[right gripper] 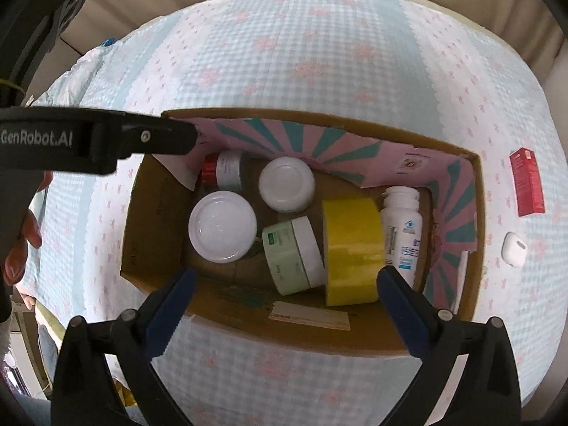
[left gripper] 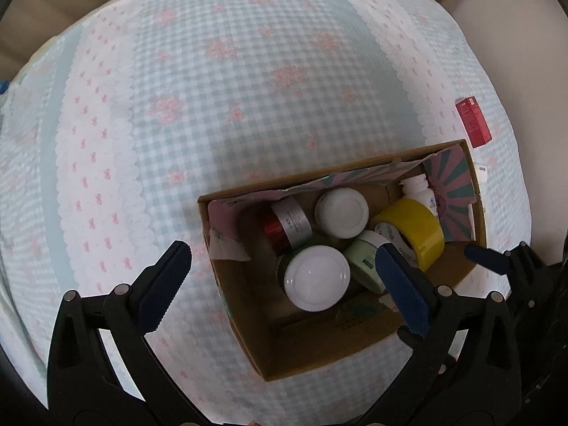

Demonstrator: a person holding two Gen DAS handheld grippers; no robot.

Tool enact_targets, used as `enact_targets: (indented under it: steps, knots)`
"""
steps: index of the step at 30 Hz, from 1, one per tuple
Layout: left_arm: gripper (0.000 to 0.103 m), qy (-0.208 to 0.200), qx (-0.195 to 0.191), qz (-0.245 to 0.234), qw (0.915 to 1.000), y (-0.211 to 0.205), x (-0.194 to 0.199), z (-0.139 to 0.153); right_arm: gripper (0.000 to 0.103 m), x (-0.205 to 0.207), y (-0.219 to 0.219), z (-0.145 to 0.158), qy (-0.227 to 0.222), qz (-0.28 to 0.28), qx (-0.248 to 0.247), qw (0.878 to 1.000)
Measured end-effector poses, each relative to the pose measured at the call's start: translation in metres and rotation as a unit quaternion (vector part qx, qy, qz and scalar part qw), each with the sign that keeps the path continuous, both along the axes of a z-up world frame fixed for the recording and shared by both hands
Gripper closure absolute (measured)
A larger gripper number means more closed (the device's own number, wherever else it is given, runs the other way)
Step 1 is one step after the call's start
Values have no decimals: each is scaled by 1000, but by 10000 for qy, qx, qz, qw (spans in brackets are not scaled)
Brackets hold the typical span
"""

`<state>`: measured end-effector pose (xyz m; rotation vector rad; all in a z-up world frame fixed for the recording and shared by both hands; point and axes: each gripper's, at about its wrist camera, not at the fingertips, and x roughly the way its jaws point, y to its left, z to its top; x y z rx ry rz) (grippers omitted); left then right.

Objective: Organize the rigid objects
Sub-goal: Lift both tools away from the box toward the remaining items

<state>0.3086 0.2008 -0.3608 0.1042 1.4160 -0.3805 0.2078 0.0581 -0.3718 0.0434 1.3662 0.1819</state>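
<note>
Surface: table (left gripper: pixel 248 71) under a blue-check cloth with pink bows, seen from above in both wrist views.
Box: open cardboard box (right gripper: pixel 149 213) on the cloth, pink-and-teal starburst lining on the far and right inner walls.
Box contents: big white-lidded jar (right gripper: pixel 222 226) at left; smaller white-lidded jar (right gripper: pixel 287 184) behind it; red jar with silver band (right gripper: pixel 222 167) on its side in the far-left corner; pale green jar (right gripper: pixel 291 255) tipped on its side in the middle; yellow tape roll (right gripper: pixel 351 248) on edge just right of it, touching; white bottle (right gripper: pixel 403 227) lying along the right wall beside the roll.
Outside box: red carton (right gripper: pixel 527 181) on the cloth right of the box; small white case (right gripper: pixel 513 248) nearer, also right of the box, apart from it.
Left gripper (left gripper: pixel 280 277): jaws spread wide, nothing between the pads; pointing down over the box's left edge, one finger outside the box, the other above the green jar.
Right gripper (right gripper: pixel 287 294): jaws spread wide, pinching nothing; pointing down over the box's near wall, tape roll and green jar just ahead of the fingers.
Person: bare fingers (right gripper: pixel 32 227) at the left edge of the right wrist view, under the left gripper's black body.
</note>
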Motion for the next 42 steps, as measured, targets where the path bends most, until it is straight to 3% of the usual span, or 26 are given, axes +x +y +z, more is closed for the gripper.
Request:
enact_targets:
  steps: [6, 13, 23, 26, 30, 35, 42]
  knots:
    - [0, -213, 6, 68, 9997, 6, -10, 25, 2, -4, -1, 23, -262, -14, -52, 9996]
    - [0, -572, -36, 170, 9982, 14, -34, 75, 2, -21, -1, 64, -523, 192, -143, 9983]
    - [0, -1167, 2, 204, 9930, 19, -86, 154, 2, -60, -18, 146, -845, 11, -195, 9962]
    - [0, -1364, -140, 239, 9903, 17, -102, 173, 1, -71, -29, 169, -884, -120, -204, 9958]
    - [0, -1674, -241, 372, 9849, 9, -119, 193, 1, -87, -50, 199, -979, -274, -322, 9943]
    - [0, -1778, -614, 551, 9806, -10, -136, 215, 1, -105, -87, 226, -1177, -488, -609, 9900]
    - [0, -2160, -222, 1084, 9701, -68, -164, 236, 1, -124, -174, 241, -1400, -850, -454, 9855]
